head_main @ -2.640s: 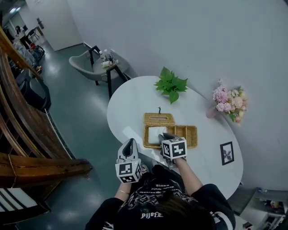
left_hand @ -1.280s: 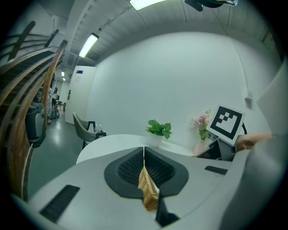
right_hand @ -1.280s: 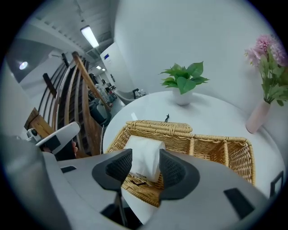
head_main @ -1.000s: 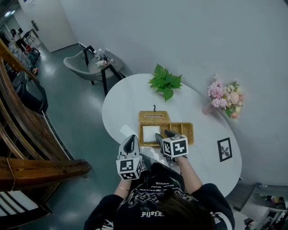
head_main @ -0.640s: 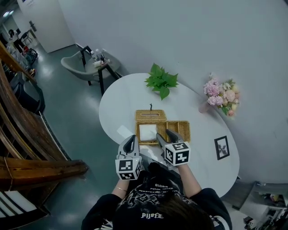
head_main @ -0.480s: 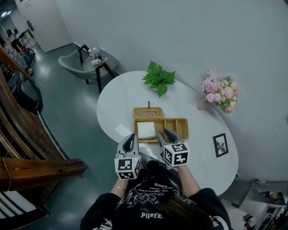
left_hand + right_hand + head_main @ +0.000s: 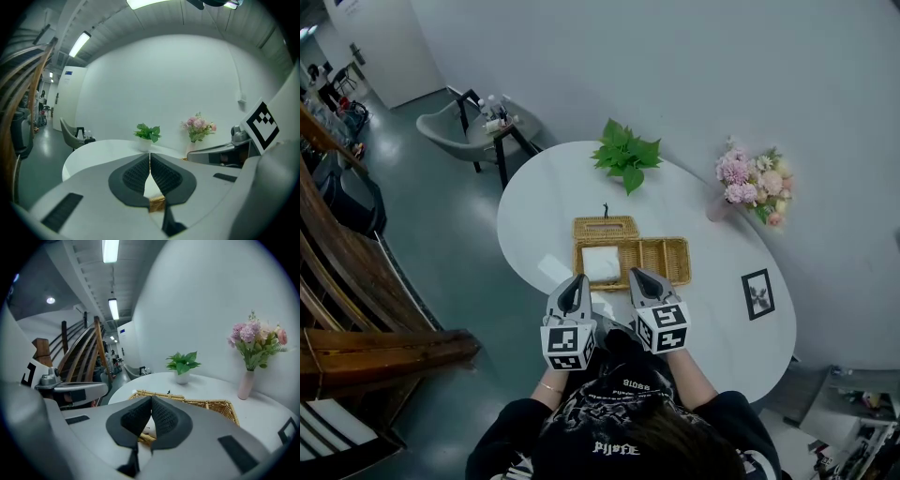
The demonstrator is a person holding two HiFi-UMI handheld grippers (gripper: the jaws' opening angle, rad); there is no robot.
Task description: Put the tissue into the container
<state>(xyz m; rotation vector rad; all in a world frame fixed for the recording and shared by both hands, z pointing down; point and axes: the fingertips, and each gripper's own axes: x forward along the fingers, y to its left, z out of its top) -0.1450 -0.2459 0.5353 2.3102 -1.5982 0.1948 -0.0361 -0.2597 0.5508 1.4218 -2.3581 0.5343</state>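
Behind right claw (image 7: 150, 399), half-hidden basket (image 7: 205, 405).

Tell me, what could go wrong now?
1. The lid lies off behind the basket, so the loose tissue in its left compartment might get dragged out.
2. The right gripper has just closed on nothing, close by the basket's near rim. Pushing forward could shove the basket.
3. Reaching over for the lid could perhaps bump the plant behind it.
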